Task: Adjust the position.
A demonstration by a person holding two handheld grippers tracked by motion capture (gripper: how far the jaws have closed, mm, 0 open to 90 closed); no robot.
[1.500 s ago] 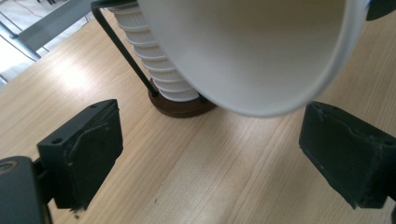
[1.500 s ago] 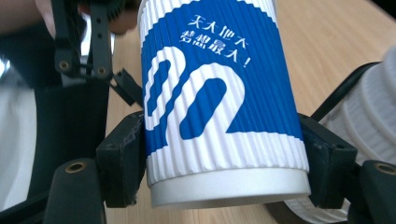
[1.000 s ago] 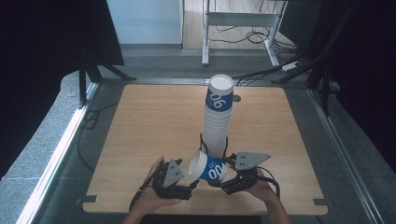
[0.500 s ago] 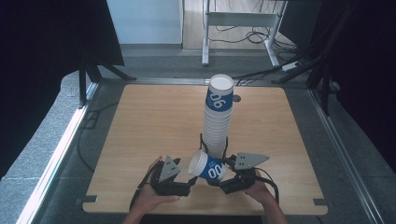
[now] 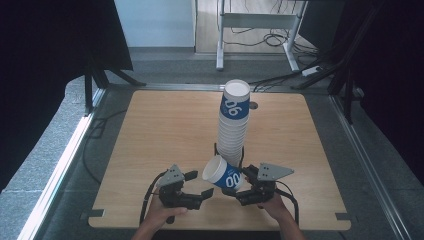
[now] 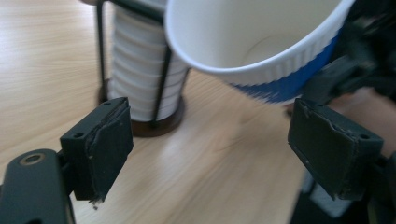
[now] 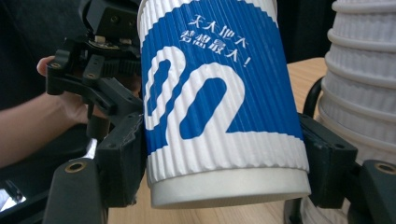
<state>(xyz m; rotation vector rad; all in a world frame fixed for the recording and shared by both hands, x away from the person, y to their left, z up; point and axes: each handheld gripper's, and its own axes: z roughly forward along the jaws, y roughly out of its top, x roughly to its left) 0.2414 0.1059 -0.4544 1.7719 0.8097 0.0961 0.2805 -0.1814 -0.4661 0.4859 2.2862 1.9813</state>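
A tall stack of white ribbed paper cups (image 5: pixel 232 135) stands in a black wire holder at the table's middle, with a blue-and-white cup on top (image 5: pixel 236 100). My right gripper (image 5: pixel 236 184) is shut on a single blue-and-white cup (image 5: pixel 223 174), held tilted above the front of the table with its mouth to the left. In the right gripper view the jaws press both sides of this cup (image 7: pixel 215 93) near its base. My left gripper (image 5: pixel 200 184) is open just left of the cup's mouth. The cup's rim (image 6: pixel 261 42) hangs above its spread jaws, and the stack (image 6: pixel 140 79) stands behind.
The wooden table (image 5: pixel 150 135) has bare room on its left and far sides. Dark curtains, cables and a white frame lie on the floor beyond it. Each gripper trails a black cable near the front edge.
The left gripper has shifted slightly to the left, away from the cup's mouth. The right gripper and its cup have hardly moved.
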